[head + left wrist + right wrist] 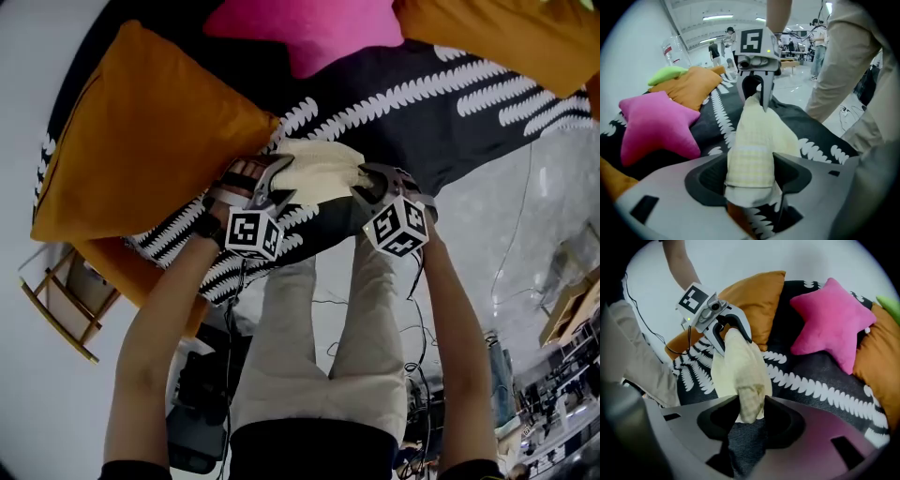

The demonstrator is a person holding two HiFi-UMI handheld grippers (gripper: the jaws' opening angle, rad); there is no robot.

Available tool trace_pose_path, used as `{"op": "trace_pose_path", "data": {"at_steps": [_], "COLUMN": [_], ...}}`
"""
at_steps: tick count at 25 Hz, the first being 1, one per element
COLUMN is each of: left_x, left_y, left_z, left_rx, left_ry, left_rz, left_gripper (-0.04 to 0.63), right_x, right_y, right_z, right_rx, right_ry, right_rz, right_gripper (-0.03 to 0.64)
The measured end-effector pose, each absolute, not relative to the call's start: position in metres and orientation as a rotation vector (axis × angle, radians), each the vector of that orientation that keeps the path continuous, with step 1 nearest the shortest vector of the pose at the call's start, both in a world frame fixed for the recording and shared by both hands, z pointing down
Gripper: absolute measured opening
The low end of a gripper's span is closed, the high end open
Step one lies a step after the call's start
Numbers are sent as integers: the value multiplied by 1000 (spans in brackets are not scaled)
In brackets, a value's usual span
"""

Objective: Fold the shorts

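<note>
The pale yellow shorts hang bunched between my two grippers, just above the black bed cover with its white leaf pattern. My left gripper is shut on one end of the cloth, and my right gripper is shut on the other. In the left gripper view the shorts fill the gap between my jaws and stretch to the right gripper opposite. From the right gripper view, a checked fold of the shorts is pinched in my jaws, with the left gripper holding the far end.
A big orange pillow lies left of the shorts, a pink star cushion behind them, another orange pillow at the back right. A green cushion sits farther off. The person's beige trousers stand against the bed's edge; cables cross the floor.
</note>
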State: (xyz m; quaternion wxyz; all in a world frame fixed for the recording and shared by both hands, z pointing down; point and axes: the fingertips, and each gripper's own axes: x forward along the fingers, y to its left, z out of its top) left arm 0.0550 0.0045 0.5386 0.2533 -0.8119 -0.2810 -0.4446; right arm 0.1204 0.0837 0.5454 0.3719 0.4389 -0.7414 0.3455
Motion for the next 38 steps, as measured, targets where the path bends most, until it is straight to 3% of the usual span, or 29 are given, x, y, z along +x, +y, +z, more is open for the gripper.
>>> {"op": "trace_pose_path", "data": {"at_steps": [4, 11, 14, 18, 24, 30, 38], "left_x": [98, 111, 112, 106, 87, 98, 93], "left_y": [-32, -40, -49, -35, -31, -45, -11], "left_z": [546, 543, 513, 490, 579, 596, 527], "left_rx": [-2219, -2196, -2206, -2189, -1787, -1838, -1918], "left_ry": [-655, -615, -544, -638, -820, -818, -856], "left_rz": [-1271, -1285, -1240, -1218, -1267, -1561, -1286], "left_gripper": [344, 354, 364, 364, 388, 454, 449], "right_x": [160, 183, 177, 154, 138, 137, 151], "right_y": [60, 46, 48, 46, 50, 43, 62], "right_z": [549, 561, 534, 506, 576, 594, 543], "right_rx": [1258, 1264, 1253, 1255, 1028, 963, 1034], "right_ry": [-1815, -1714, -1737, -1807, -1753, -1775, -1794], "right_rz": [838, 830, 744, 669, 568, 629, 601], "right_gripper": [219, 266, 322, 321, 351, 336, 366]}}
